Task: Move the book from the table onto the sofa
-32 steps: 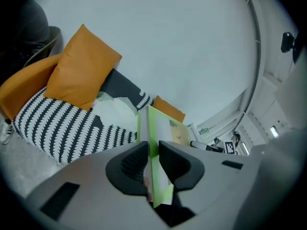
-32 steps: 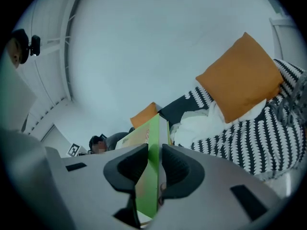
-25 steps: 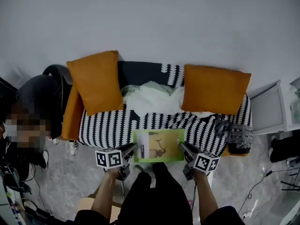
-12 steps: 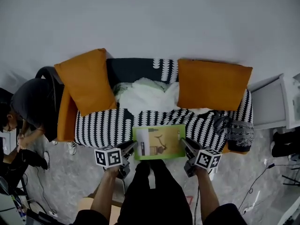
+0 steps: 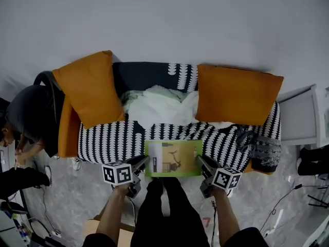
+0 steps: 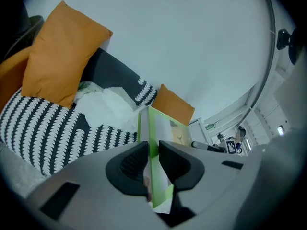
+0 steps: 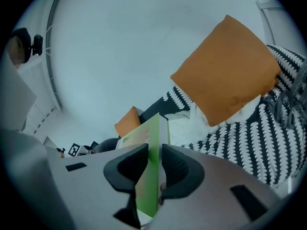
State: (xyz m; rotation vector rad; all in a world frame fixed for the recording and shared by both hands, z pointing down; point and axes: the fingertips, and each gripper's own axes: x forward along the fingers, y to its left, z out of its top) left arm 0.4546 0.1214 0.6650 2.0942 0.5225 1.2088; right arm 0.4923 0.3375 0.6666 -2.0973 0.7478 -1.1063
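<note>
Clamping the book (image 5: 172,158), left gripper (image 5: 144,161) and right gripper (image 5: 200,161) cover its edges.

A plain white wall (image 5: 164,19) backs a black-and-white patterned sofa (image 5: 108,140) with an orange cushion (image 5: 91,89) at each end. The floor (image 5: 72,189) is mottled grey. A white cabinet (image 5: 298,118) stands at its right.
</note>
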